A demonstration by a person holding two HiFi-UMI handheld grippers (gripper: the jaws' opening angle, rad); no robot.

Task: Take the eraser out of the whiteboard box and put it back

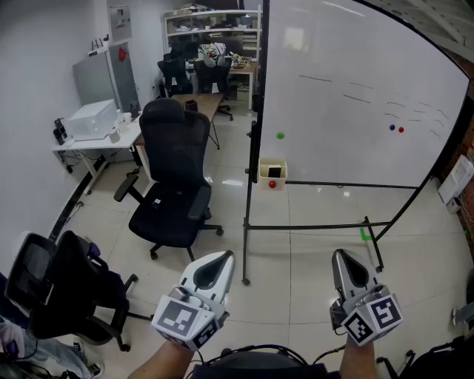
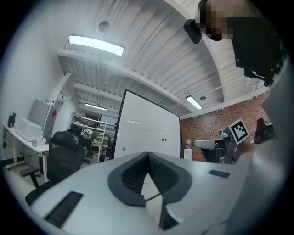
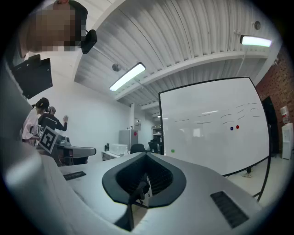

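Eraser [image 1: 274, 172], dark, in cream whiteboard box [image 1: 264, 172]; left gripper [image 1: 221, 257] and right gripper [image 1: 342, 256] jaws closed, empty.

No wording is legible in this office: faint dark strokes across the large white whiteboard [image 1: 355, 96] cannot be made out, and the white notice [image 1: 118, 16] on the far wall is too small.
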